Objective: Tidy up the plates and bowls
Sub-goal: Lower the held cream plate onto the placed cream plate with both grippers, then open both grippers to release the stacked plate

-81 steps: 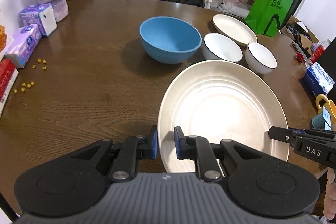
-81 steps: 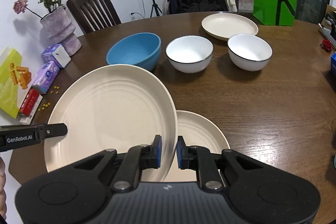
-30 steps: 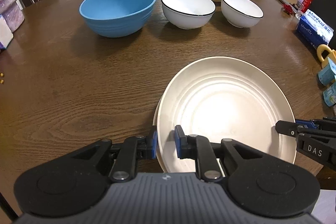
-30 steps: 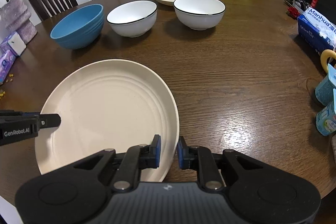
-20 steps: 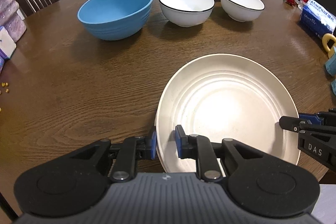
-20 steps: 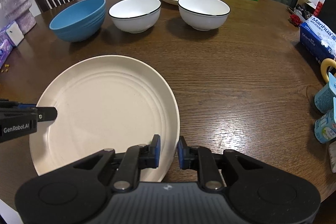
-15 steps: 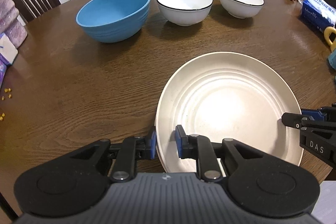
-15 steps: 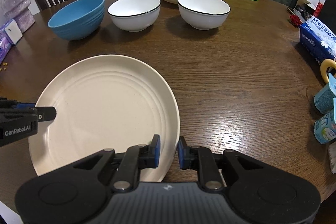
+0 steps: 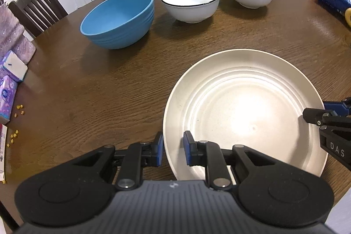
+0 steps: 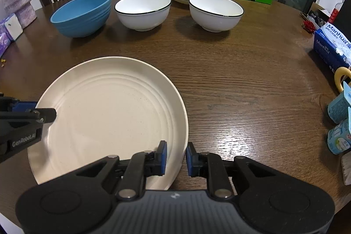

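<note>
The left gripper [image 9: 173,149] pinches the large cream plate's [image 9: 241,111] left rim; the plate lies near the wooden table's [image 9: 98,91] front edge, and the right gripper [image 10: 176,155] clamps its right rim.

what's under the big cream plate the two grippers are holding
Only the wooden table shows around the big cream plate. The plate covers whatever lies beneath it, so nothing under it can be seen. Left gripper and right gripper clamp its rim.
</note>
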The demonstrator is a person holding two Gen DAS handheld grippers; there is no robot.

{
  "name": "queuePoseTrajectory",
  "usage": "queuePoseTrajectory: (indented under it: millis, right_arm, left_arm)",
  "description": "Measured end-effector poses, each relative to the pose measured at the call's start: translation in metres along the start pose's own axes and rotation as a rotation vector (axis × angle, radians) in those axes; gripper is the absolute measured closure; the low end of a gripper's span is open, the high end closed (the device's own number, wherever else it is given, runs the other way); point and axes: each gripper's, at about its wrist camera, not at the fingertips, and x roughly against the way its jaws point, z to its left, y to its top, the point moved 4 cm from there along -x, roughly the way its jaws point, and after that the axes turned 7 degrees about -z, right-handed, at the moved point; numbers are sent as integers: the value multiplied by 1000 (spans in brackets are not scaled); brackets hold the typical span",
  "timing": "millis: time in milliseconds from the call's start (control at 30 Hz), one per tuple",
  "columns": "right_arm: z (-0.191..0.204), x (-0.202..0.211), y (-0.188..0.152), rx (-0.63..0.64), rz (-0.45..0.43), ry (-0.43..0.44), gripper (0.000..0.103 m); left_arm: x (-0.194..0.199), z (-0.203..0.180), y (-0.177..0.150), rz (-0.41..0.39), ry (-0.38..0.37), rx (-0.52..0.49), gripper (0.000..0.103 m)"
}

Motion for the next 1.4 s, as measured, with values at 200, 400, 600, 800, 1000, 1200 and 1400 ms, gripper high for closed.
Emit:
queuePoseTrajectory:
  millis: [200, 400, 600, 800, 1000, 1200, 1400]
  right_arm:
    - [5, -1, -2, 28, -9, -18, 85]
    - [7, -1, -3, 51, -21, -31, 85]
    - [5, -2, -2, 40, -18, -26, 85]
    - [-9, 6, 4, -41, -23, 21, 68]
    - [-23, 28, 8, -108, -59, 58, 32]
    - [-26, 62, 8, -134, -109, 119, 10]
    - [-31, 94, 11, -124, -165, 100, 0]
  left_arm:
    - [-4, -2, -3, 0, 16, -13, 85]
    - [-5, -5, -5, 1, 23, -18, 84]
    - [-4, -2, -6, -5, -2, 5, 72]
    - [9, 13, -1, -48, 1, 60, 40]
    - [37, 25, 6, -130, -36, 120, 3]
    - [68, 28, 14, -193, -58, 155, 0]
    - [98, 23, 12, -248, -88, 160, 0]
